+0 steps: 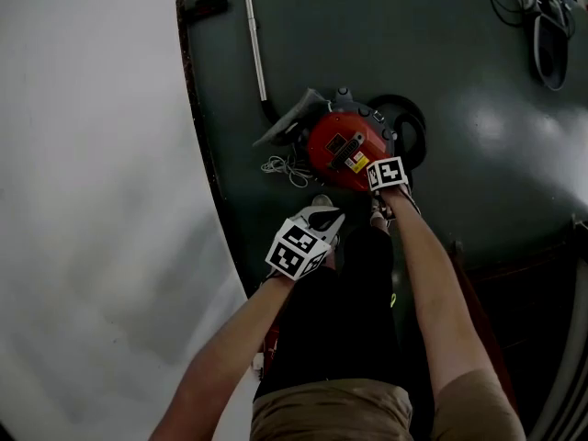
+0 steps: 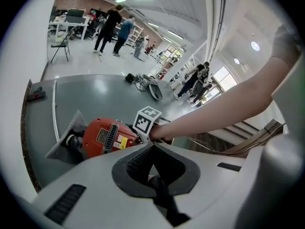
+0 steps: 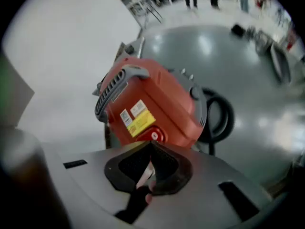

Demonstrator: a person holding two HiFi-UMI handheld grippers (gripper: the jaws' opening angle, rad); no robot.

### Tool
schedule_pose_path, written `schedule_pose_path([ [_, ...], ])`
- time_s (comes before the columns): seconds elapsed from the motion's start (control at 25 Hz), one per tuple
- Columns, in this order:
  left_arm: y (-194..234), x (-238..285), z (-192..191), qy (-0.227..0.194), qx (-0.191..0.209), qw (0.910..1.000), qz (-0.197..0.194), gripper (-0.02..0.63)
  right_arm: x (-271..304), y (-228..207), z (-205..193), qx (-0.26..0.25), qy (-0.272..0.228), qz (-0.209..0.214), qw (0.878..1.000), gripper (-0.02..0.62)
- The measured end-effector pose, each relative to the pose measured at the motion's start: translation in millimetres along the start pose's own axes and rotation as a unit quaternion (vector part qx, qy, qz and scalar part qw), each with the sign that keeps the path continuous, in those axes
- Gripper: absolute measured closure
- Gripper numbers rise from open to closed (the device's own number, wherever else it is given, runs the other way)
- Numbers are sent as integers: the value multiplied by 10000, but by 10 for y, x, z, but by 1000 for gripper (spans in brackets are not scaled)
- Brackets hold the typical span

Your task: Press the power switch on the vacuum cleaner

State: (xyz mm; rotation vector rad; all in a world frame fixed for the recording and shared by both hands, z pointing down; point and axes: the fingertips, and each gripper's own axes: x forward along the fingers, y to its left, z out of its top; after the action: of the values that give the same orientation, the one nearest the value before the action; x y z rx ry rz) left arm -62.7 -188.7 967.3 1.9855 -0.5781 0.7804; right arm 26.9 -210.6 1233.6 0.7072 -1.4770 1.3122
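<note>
Red vacuum cleaner [image 3: 162, 99]; yellow label [image 3: 141, 123] beside switch [image 3: 154, 136]; print illegible.

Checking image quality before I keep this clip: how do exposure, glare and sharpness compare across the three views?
Head view: dim overall, the vacuum cleaner still readable, soft glare patches on the dark floor. Left gripper view: bright and sharp, strong fisheye bending, black corners. Right gripper view: blurred throughout, the yellow label unreadable.
</note>
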Motion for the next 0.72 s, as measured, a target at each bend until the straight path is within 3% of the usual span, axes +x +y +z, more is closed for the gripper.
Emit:
schedule_pose_path([
  [0.08, 19, -90, 18, -53, -62, 9999, 101, 601, -197, -3, 29, 342, 148, 376, 9986, 584],
  [0.16, 12, -210, 53, -129, -21, 9998, 179, 601, -412, -34, 105, 56, -239, 272, 9993, 584],
  [0.36, -144, -546, 110, -294, 43, 9991, 318, 601, -842, 258, -362, -709, -322, 218, 9967, 584],
  [0.52, -406, -860, 289, -516, 308, 9972, 448, 601, -1518, 681, -403, -900, -1199, 217, 9885, 584],
  [0.64, -613, -1155, 467, -826, 494, 9942, 470, 601, -2201, 1069, -220, -981, -2092, 340, 9723, 584],
  [0.72, -756, -1416, 628, -1140, 388, 9917, 452, 601, -2741, 1277, -106, -1028, -2603, 286, 9596, 584],
])
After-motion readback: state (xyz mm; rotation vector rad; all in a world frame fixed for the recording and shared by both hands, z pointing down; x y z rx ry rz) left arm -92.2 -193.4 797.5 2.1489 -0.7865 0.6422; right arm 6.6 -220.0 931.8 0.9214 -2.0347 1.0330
